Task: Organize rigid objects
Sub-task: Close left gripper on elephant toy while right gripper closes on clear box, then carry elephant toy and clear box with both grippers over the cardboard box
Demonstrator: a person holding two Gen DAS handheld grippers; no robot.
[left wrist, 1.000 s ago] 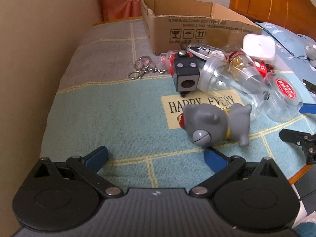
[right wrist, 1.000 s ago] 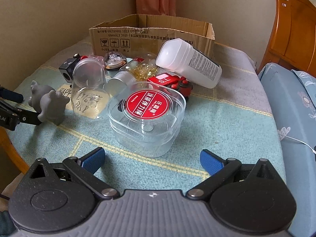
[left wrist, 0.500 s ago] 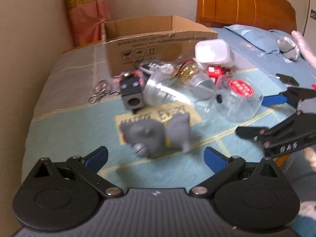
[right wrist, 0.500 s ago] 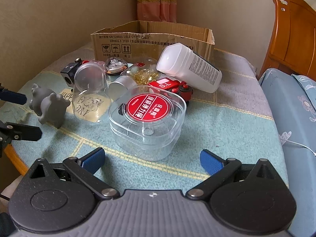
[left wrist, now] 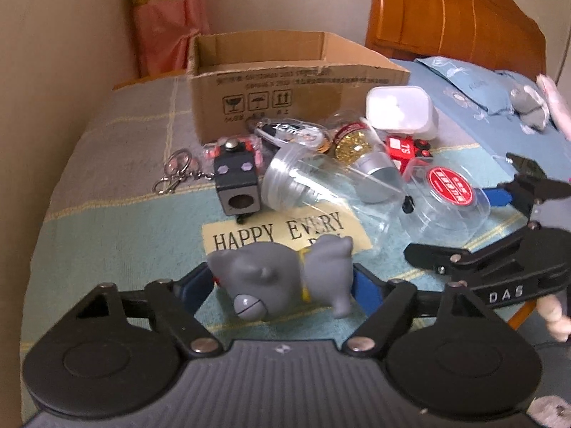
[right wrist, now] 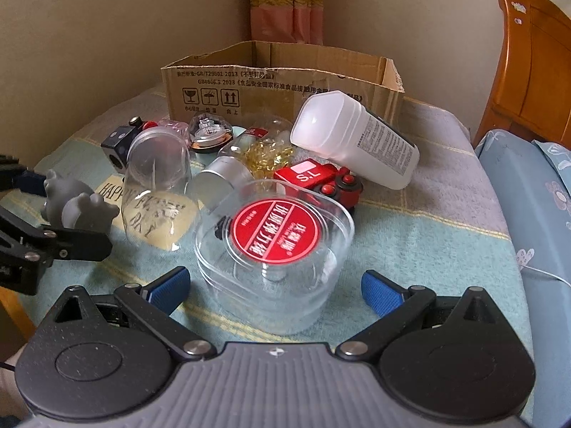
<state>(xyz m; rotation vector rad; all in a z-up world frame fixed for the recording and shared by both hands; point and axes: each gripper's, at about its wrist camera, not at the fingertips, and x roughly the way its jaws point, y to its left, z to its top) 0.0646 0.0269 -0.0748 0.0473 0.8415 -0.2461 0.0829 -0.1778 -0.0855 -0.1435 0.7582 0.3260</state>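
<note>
Only left wrist shows left gripper (left wrist: 282, 281) closing, seemingly touching grey toy (left wrist: 282, 278); right gripper (right wrist: 274, 285) spread

This is a bedroom in a home: a wooden headboard (left wrist: 453, 18), blue flowered bedding (right wrist: 535, 192), a pink curtain (left wrist: 167, 18) and a table (right wrist: 446, 228) under a towel cloth.

An open brown cardboard box (right wrist: 282, 82) stands at the surface's (right wrist: 446, 221) far edge. Before it lies a white plastic bottle (right wrist: 357, 142), and nearer, a clear lidded plastic tub (right wrist: 274, 246). A grey rubber animal toy (left wrist: 282, 278) lies at the near left edge.
</note>
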